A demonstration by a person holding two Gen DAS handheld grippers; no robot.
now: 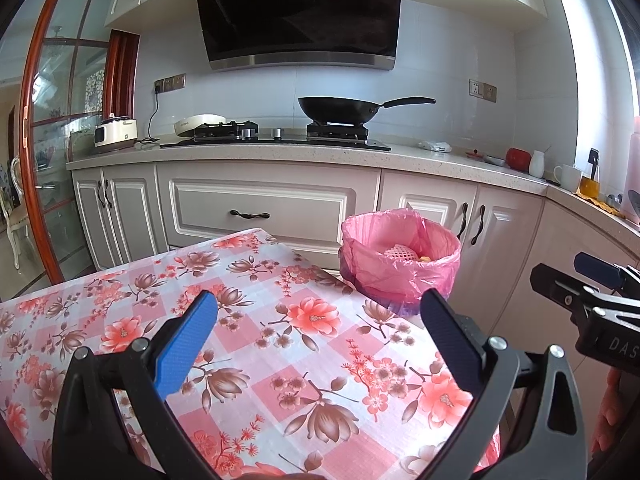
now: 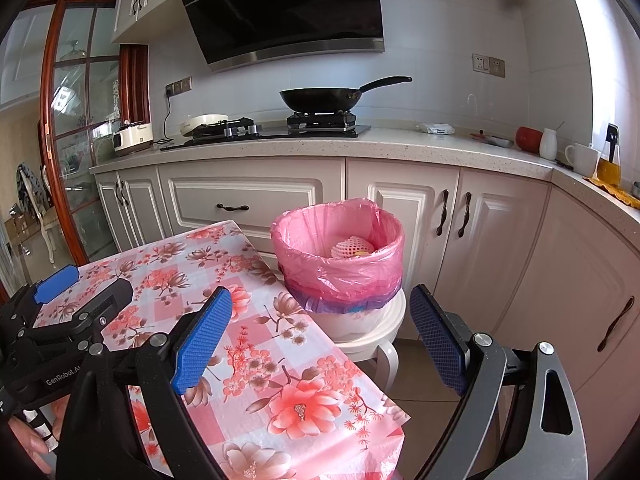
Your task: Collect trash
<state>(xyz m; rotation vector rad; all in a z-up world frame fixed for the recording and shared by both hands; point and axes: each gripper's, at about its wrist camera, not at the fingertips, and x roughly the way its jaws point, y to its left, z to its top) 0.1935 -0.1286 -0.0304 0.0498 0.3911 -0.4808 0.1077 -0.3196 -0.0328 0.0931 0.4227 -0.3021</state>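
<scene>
A bin lined with a pink bag (image 1: pixel 400 264) (image 2: pixel 340 256) stands on a white stool (image 2: pixel 372 340) off the table's far right corner. Inside it lie a white foam net (image 2: pixel 352 246) (image 1: pixel 400 254) and something yellow-orange. My left gripper (image 1: pixel 320 332) is open and empty above the floral tablecloth (image 1: pixel 256 344). My right gripper (image 2: pixel 320 328) is open and empty, over the table's right edge, short of the bin. Each gripper shows in the other's view, the right one (image 1: pixel 592 280) and the left one (image 2: pixel 68 288). No loose trash shows on the table.
White kitchen cabinets (image 1: pixel 264 212) and a counter run behind the table. A black wok (image 1: pixel 340 110) sits on the stove. A rice cooker (image 1: pixel 116 132), a red jar (image 1: pixel 518 158), a white jug and a mug (image 1: pixel 568 178) stand on the counter. A glass door (image 1: pixel 60 120) is at left.
</scene>
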